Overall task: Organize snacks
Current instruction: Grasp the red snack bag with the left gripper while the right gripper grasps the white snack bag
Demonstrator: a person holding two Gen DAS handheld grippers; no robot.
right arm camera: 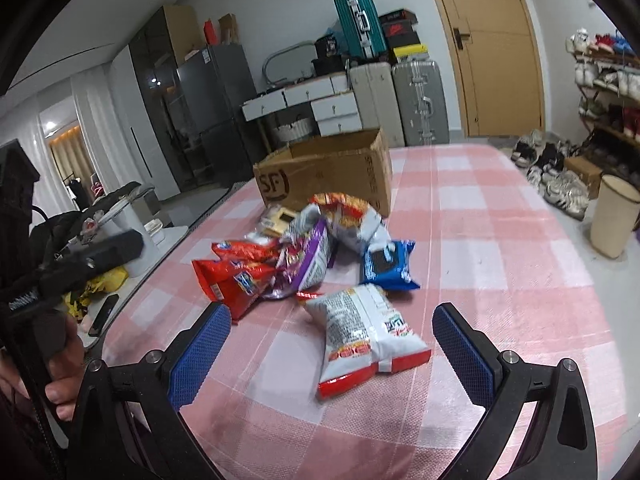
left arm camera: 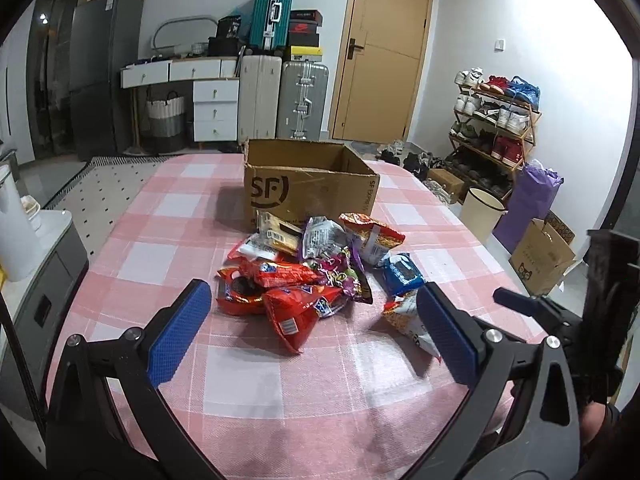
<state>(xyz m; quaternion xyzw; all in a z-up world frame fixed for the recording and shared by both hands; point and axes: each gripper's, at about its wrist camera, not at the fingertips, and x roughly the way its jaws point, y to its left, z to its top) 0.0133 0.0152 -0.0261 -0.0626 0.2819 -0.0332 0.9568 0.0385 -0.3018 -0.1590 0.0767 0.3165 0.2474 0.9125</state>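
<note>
Both claws stood wide open and held nothing; the left claw (left arm camera: 312, 332) hovered over the red packets (left arm camera: 280, 300) at the near side of the snack heap (left arm camera: 316, 264); the right claw (right arm camera: 332, 348) straddled the white-and-red bag (right arm camera: 364, 336), which lay apart from the heap, nearer than the cardboard box (left arm camera: 308, 180). The heap lay on the worktop (left arm camera: 168, 248) just in front of the box, on its printed side. In my judgement the step was a first pick; the right claw would do well to lower squarely, close across the bag's narrow middle rather than its sealed end, then lift clear of the blue packet (right arm camera: 388, 264) beside it. The box's interior floor was hidden behind its front wall; packets under the heap were covered; most labels were unreadable.
</note>
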